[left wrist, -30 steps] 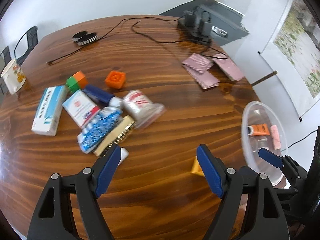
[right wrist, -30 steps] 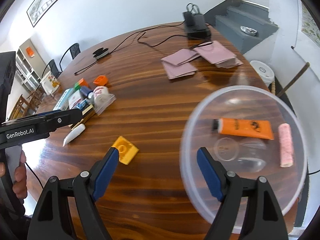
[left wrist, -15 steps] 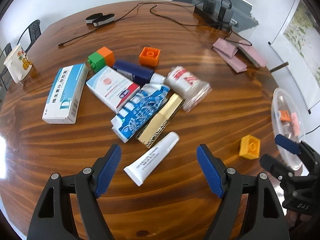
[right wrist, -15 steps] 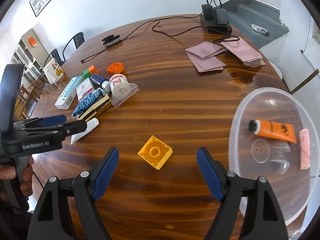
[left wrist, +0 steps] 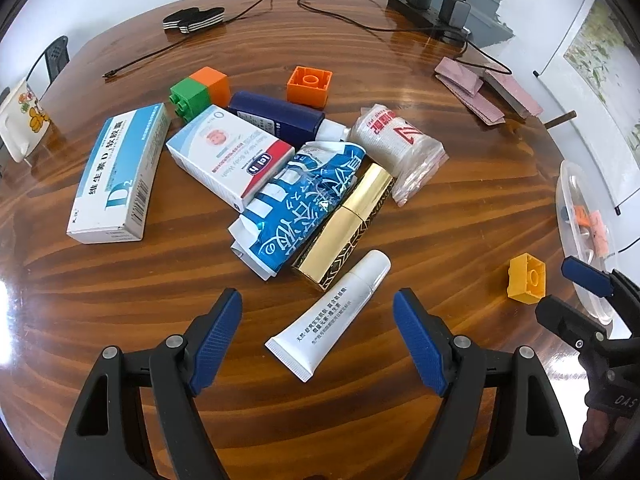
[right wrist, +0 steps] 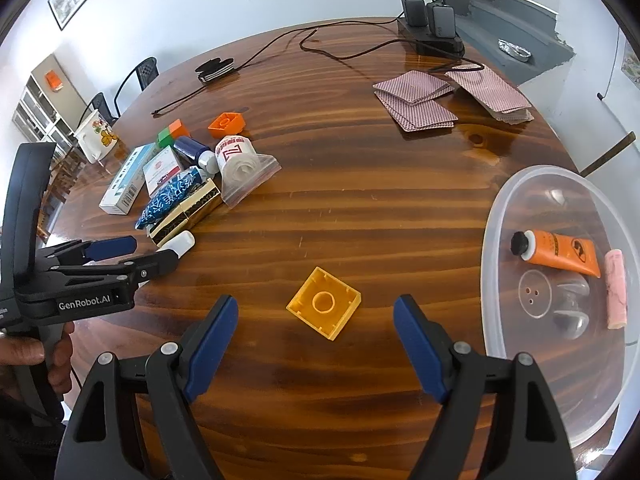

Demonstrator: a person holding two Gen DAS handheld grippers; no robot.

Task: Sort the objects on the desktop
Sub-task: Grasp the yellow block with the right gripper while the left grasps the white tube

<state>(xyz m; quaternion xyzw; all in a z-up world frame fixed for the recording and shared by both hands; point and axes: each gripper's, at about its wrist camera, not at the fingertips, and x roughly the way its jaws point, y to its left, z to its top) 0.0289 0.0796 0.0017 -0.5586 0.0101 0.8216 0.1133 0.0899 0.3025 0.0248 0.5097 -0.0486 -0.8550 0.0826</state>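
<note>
While both tongs hang wide open with nothing between their pads, the round wooden table (right wrist: 360, 208) carries everything left to sort. Taking the clear bowl (right wrist: 496, 216) at the table's right edge as the landmark: an orange tube (right wrist: 560, 254) and a pink roll (right wrist: 616, 288) lie inside it, and a heap of boxes and packets (left wrist: 256, 168) sits well to its left. A white tube (left wrist: 332, 316) lies at the near end of that heap, just ahead of the left gripper (left wrist: 318, 340). A yellow brick (right wrist: 324, 302) rests hollow side up between the heap and the bowl, directly in front of the right gripper (right wrist: 316, 346).

Probably the brick is light, stiff and a little slick; gripping across two flat opposite walls should hold it. The tube looks soft and would dent, so I would take it mid-body.

The bowl's near rim is cut off, its clear contents are hard to make out, and the print on the tube is too small to read.
</note>
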